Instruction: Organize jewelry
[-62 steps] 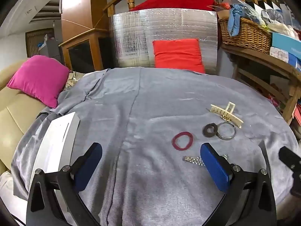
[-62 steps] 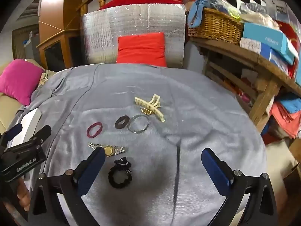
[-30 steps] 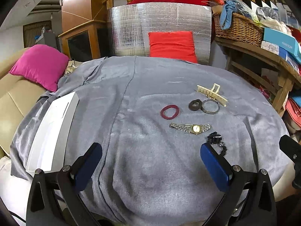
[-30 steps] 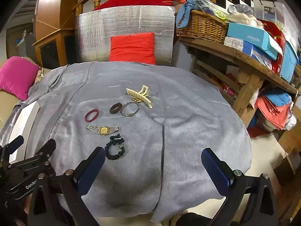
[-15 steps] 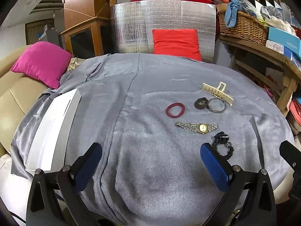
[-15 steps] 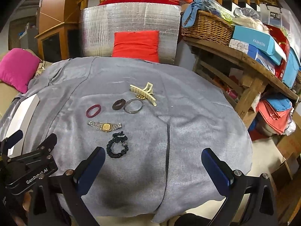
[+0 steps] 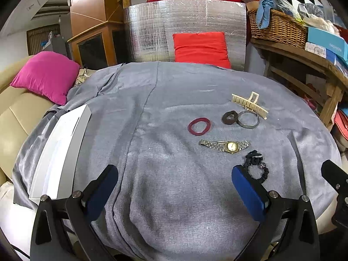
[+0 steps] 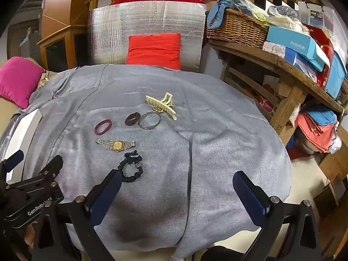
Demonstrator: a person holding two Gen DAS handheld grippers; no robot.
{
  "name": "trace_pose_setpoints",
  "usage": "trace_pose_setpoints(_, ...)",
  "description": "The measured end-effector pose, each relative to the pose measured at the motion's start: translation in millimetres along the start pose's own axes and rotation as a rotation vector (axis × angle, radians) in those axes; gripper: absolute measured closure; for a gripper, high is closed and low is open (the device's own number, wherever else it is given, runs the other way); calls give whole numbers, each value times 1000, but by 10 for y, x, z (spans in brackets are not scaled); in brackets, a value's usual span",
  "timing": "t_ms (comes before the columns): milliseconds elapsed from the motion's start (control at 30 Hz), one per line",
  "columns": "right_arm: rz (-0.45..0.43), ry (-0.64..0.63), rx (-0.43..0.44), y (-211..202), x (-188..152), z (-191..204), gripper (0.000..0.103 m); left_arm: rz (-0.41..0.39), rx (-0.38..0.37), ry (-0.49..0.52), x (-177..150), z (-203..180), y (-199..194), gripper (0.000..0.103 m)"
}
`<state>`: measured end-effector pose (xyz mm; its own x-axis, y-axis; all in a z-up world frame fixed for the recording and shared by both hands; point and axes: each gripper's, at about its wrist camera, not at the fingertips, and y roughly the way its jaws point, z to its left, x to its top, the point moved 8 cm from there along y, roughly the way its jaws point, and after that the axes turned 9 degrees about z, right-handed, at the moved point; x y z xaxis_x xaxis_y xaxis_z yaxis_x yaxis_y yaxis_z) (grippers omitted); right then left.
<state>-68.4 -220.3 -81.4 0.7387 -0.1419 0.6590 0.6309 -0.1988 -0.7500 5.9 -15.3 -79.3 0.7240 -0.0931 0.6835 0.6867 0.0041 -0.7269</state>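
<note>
Both grippers hover empty, fingers spread wide; the black scrunchie (image 8: 130,169) lies just past the right gripper (image 8: 177,192), off its left finger, with the watch (image 8: 116,144) lying crosswise beyond, left gripper (image 7: 175,187) farther off

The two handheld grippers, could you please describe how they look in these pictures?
Both match. The left gripper and the right gripper each have a black frame of angular struts with round silver bolt heads, ending in two flat, dark blue rectangular finger pads. In the right wrist view, the left gripper's black body carries white lettering that starts "GenRobo". No cables or sleeves are visible.
</note>
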Motion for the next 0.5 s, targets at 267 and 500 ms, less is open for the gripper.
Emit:
trace_pose_setpoints(267,-3,9,2,8,4,-29,0,-3,7,2,9,-10,-3,0)
trace_pose_setpoints(500,-10,15,-2,7,43,-58,0,1,18,2,11,4,4,0)
